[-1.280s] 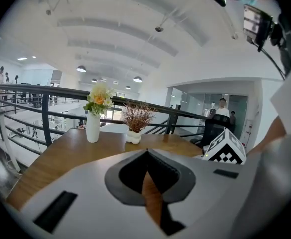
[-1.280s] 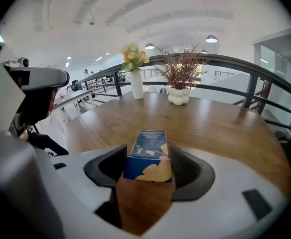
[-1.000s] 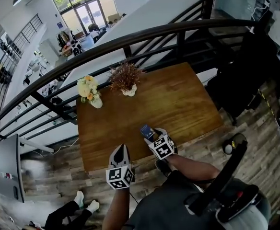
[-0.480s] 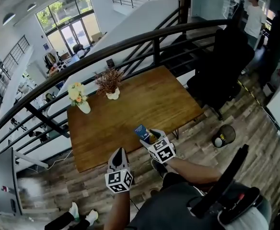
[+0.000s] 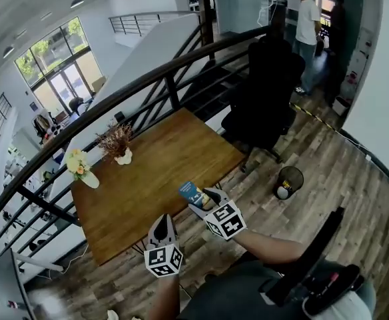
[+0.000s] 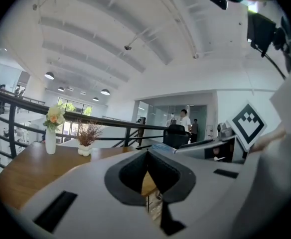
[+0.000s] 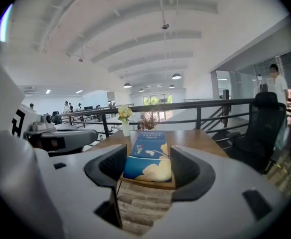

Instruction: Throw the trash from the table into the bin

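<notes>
The bin [image 5: 290,179] on the floor [image 5: 354,179] holds a white lump [image 5: 283,193] (unclear what). Right claw [image 5: 203,203] grips a blue box [image 5: 189,191]; left claw [image 5: 162,220] is closed, empty.

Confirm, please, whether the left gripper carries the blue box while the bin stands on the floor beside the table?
No: the right gripper carries the blue box, as the right gripper view shows; the bin does stand on the floor beside the table.
</notes>
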The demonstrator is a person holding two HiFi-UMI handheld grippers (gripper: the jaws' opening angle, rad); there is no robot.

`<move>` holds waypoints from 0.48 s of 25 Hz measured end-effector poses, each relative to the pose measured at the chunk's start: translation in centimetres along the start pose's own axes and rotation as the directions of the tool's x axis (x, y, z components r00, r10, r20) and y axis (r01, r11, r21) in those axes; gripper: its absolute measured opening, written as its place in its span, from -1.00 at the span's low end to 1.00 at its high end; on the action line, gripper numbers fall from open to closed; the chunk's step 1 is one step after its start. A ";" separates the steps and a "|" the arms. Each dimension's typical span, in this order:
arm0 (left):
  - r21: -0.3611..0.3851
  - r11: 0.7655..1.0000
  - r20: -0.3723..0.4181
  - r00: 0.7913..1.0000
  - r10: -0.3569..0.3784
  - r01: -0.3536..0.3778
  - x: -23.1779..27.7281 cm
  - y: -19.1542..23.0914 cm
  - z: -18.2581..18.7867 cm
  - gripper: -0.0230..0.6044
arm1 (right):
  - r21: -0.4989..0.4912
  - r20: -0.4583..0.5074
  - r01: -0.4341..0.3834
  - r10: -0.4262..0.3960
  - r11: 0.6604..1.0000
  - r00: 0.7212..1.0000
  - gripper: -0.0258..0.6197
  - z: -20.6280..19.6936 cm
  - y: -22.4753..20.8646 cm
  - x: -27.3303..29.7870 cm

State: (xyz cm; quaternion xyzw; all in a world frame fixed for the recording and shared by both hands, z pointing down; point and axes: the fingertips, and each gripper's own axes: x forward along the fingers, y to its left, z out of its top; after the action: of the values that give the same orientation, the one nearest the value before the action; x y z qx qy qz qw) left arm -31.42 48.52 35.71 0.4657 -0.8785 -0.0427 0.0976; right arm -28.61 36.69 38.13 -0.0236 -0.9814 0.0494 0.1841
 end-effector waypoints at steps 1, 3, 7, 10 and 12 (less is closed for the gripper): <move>0.021 1.000 0.007 1.000 -0.021 0.021 0.6 -1.1 0.4 -0.89 | 0.006 0.010 0.010 -0.010 1.000 1.000 -0.06 0.2 -0.8 -0.8; 0.043 0.997 0.023 0.998 -0.064 0.063 1.9 -3.4 1.3 -0.89 | 0.017 0.030 0.029 -0.030 0.999 0.999 -0.06 0.6 -2.6 -2.4; 0.016 0.993 0.025 0.993 -0.118 0.118 5.1 -8.1 1.8 -0.89 | 0.035 0.061 0.087 -0.089 0.996 0.994 -0.06 1.0 -7.2 -6.1; 0.016 0.985 0.008 0.985 -0.174 0.173 8.1 -12.8 1.7 -0.89 | 0.067 0.082 0.145 -0.151 0.987 0.985 -0.06 0.9 -11.8 -9.8; 0.019 0.978 0.009 0.978 -0.209 0.209 10.0 -16.6 2.1 -0.89 | 0.080 0.089 0.182 -0.189 0.980 0.978 -0.06 0.6 -15.3 -12.7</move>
State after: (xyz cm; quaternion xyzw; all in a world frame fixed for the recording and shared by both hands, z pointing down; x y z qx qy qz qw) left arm -23.90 30.85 32.27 0.5561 -0.8256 -0.0471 0.0836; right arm -17.47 20.63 34.64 0.0771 -0.9846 0.0683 0.1411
